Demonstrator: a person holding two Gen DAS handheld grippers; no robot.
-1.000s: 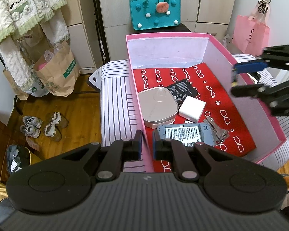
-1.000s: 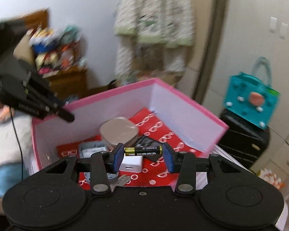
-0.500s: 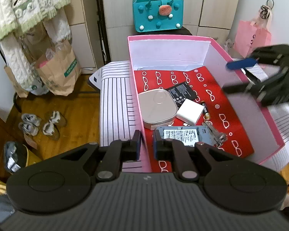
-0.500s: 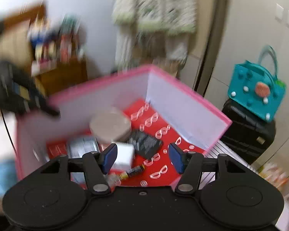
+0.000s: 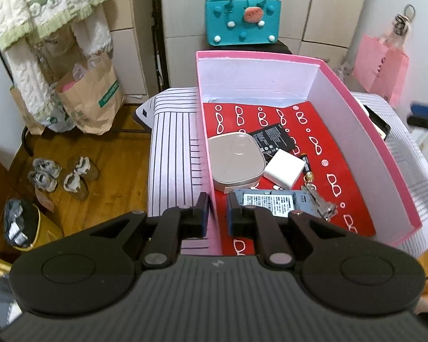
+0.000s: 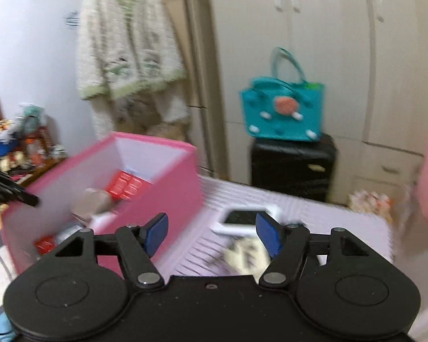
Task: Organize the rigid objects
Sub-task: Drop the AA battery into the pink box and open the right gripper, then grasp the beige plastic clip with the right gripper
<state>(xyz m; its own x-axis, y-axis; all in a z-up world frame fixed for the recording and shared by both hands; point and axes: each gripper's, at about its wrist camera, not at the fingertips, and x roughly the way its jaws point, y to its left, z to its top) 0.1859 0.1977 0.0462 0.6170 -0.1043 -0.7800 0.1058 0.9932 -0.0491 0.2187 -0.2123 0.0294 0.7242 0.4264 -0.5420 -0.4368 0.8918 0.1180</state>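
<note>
A pink box [image 5: 353,119] with a red patterned floor holds a beige rounded case [image 5: 235,161], a black battery pack [image 5: 274,139], a white charger [image 5: 284,168], an AA battery [image 5: 306,164], a hard drive [image 5: 271,201] and keys [image 5: 319,199]. My left gripper [image 5: 215,218] is shut on the box's near-left wall. My right gripper [image 6: 212,232] is open and empty, right of the box [image 6: 168,176], above a white-framed phone [image 6: 244,218] and a crumpled white item [image 6: 245,253] on the striped cloth.
A teal felt bag [image 5: 242,18] on a black suitcase [image 6: 292,168] stands behind the table. A pink paper bag [image 5: 379,68] hangs at right. Brown paper bags [image 5: 91,97] and shoes [image 5: 60,175] sit on the wooden floor at left.
My right gripper opened and dropped the AA battery into the box beside the white charger, then swung out to the right over the striped cloth. My left gripper kept its hold on the box wall.
</note>
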